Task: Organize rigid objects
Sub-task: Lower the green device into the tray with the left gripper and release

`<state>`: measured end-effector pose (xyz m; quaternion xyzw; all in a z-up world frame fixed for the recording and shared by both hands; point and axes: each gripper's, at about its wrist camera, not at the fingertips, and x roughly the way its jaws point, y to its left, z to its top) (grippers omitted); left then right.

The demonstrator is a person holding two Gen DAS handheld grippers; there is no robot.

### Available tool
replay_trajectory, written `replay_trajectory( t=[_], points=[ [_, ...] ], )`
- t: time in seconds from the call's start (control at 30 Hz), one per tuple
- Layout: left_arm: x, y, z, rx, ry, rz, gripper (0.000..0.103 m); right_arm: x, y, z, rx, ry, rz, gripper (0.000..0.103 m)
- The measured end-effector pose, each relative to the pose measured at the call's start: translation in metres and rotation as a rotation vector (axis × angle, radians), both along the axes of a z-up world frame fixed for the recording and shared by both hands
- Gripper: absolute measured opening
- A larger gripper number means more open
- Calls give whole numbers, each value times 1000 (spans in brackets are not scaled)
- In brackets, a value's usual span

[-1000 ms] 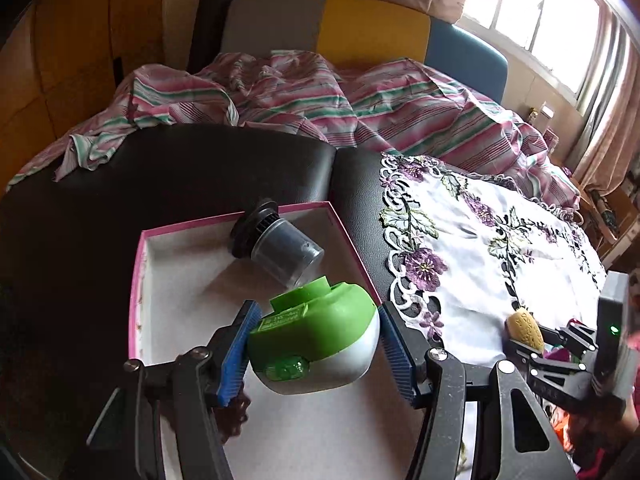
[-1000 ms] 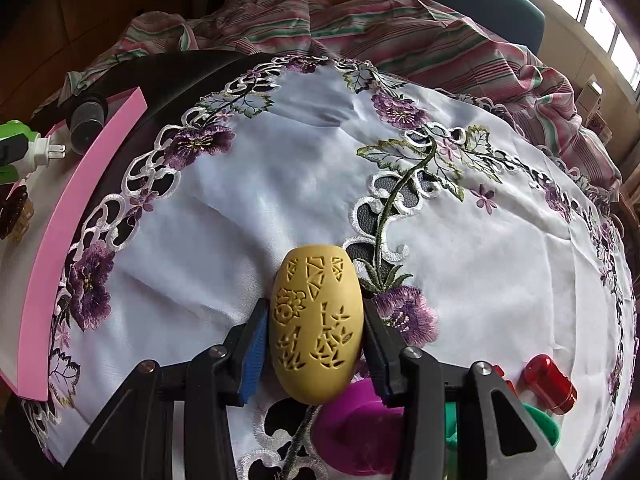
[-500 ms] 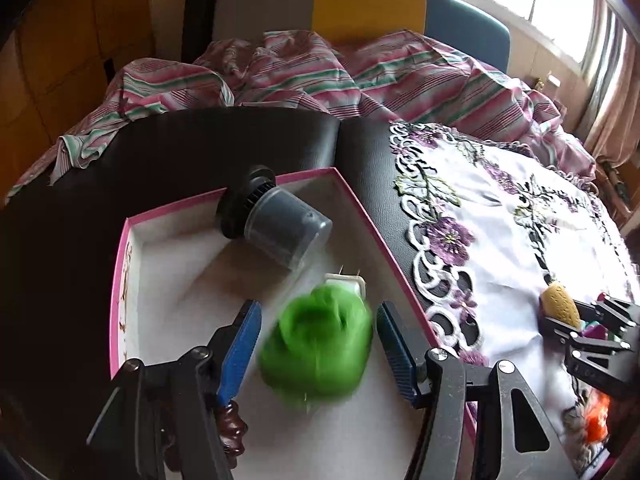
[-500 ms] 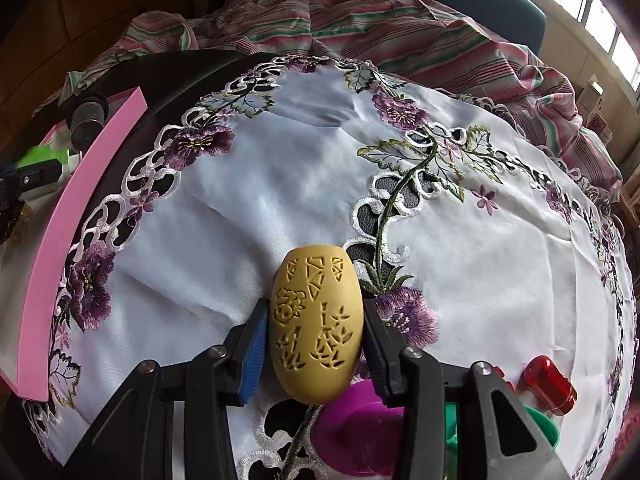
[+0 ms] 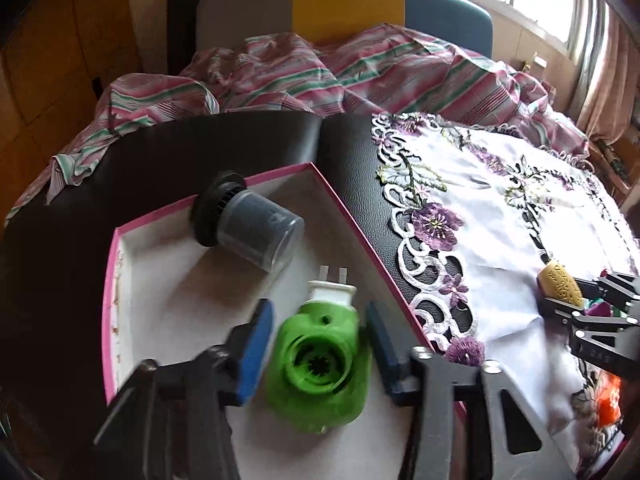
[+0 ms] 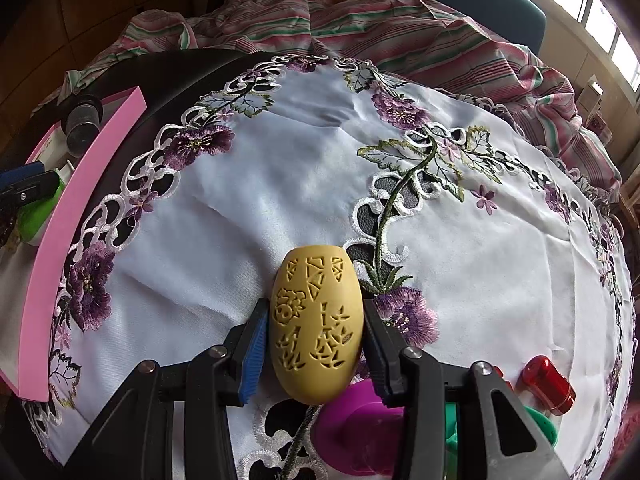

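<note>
A green and white plug-in device [image 5: 318, 364] lies on the white floor of a pink-rimmed box [image 5: 352, 216], its prongs pointing away. My left gripper [image 5: 320, 350] is open, its jaws standing on either side of the device and apart from it. A grey canister with a black cap [image 5: 248, 224] lies on its side at the back of the box. My right gripper [image 6: 314, 338] is shut on a yellow carved egg-shaped object [image 6: 316, 328] just above the embroidered white cloth [image 6: 280, 184]. The box also shows in the right wrist view [image 6: 76, 220].
A magenta lid [image 6: 356, 432], a red cylinder [image 6: 548, 384] and a green object [image 6: 540, 428] lie near the right gripper. An orange item [image 5: 610, 402] lies at the cloth's right edge. A striped blanket [image 5: 320, 76] is heaped behind the black table [image 5: 200, 152].
My left gripper opened and let the green device drop into the box, where it turned over onto its back. The right gripper has stayed still with the yellow object.
</note>
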<state>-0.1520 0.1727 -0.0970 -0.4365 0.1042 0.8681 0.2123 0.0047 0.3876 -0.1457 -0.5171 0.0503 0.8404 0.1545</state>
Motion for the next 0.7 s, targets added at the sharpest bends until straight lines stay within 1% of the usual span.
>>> replay_trajectory(
  t=[0.03, 0.1, 0.17, 0.23, 0.3, 0.37, 0.4, 0.43, 0.47, 0.5, 0.63, 0.7],
  points=[
    [-2, 2, -2, -8, 8, 4, 45, 0, 0, 0, -1, 1, -1, 44],
    [-9, 4, -5, -2, -23, 26, 45, 0, 1, 0, -1, 1, 1, 44],
    [-19, 3, -6, 16, -35, 43, 39, 0, 0, 0, -1, 1, 0, 44],
    [-25, 4, -9, -4, -36, 57, 36, 0, 1, -1, -1, 1, 1, 44],
    [-27, 2, -8, 11, -51, 62, 33, 1, 1, -1, -3, 2, 0, 44],
    [-23, -1, -1, 36, -44, 55, 33, 0, 2, -1, -8, 4, -1, 44],
    [-20, -3, 4, 52, -31, 51, 34, 0, 2, -1, -9, 5, -2, 44],
    [-18, -4, 7, 57, -22, 51, 40, 0, 2, -1, -9, 5, -2, 44],
    [-16, -5, 10, 59, -16, 53, 42, 0, 2, -1, -7, 5, -2, 44],
    [-13, -7, 14, 65, -11, 55, 44, 0, 2, -1, -6, 5, -1, 44],
    [1, -15, 30, 85, 9, 73, 45, 0, 2, -2, -5, 8, -1, 44],
    [9, -21, 37, 91, 25, 84, 50, 1, 2, -2, -2, 9, 0, 44]
  ],
)
